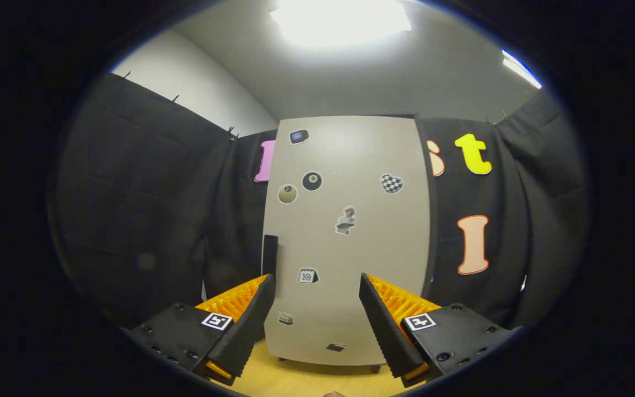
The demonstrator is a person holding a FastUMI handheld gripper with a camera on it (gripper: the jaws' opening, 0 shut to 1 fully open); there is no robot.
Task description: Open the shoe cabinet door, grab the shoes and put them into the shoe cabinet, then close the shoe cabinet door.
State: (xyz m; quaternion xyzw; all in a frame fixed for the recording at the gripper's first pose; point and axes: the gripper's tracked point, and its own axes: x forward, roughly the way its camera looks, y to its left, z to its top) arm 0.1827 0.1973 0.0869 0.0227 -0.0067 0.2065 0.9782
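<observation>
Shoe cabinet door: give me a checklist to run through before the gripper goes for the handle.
1. Pale grey shoe cabinet door with stickers shut, ready to open: ok.
2. Dark vertical handle at the door's left edge in view, unobstructed: ok.
3. Gripper jaws apart, nothing between them: ok.
4. Gripper lined up with the handle: not ok; the handle sits above the left finger, not between the two.
5. Wooden floor ahead of the cabinet free for the door's swing: ok.
6. Shoes located: cannot tell.
</observation>
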